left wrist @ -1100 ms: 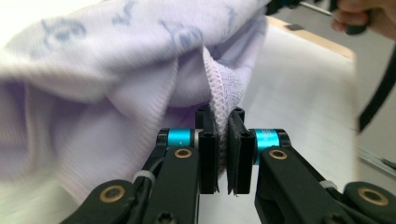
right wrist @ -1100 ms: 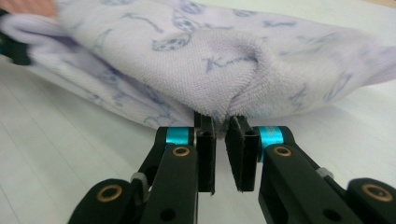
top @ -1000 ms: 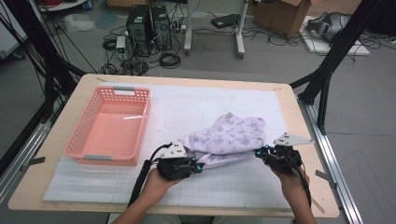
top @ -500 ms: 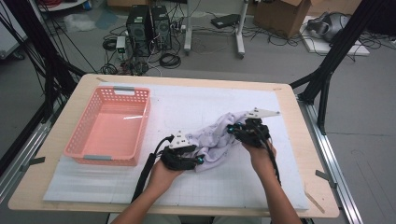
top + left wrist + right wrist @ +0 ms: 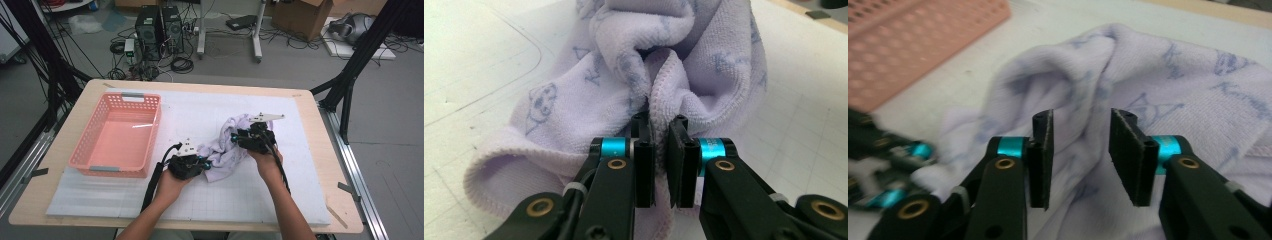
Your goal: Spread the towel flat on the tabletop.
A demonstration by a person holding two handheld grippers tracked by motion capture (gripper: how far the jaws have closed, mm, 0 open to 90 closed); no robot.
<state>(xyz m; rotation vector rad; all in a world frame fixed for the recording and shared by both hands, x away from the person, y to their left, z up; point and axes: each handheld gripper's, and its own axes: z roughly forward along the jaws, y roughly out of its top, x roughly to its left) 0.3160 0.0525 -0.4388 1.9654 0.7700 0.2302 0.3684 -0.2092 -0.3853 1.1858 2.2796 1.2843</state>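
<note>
Lilac terry towel with blue animal print (image 5: pixel 231 145): bunched at worktop (image 5: pixel 320 210) centre, at 3 o'clock of the pink plastic basket (image 5: pixel 117 135). Left gripper (image 5: pixel 660 150): jaws just closed, pinching a towel fold. Right gripper (image 5: pixel 1080 150): jaws just opened, narrow gap, over the towel, gripping nothing.

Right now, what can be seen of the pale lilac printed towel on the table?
The pale lilac terry towel with faint blue printed figures and a stitched hem lies crumpled in a loose heap on the white gridded mat, right of the pink plastic basket. The left gripper has just been closing its jaws and pinches a hemmed fold. The right gripper has just been opening; its jaws stand apart above the cloth, with a ridge of it rising between them.
</note>
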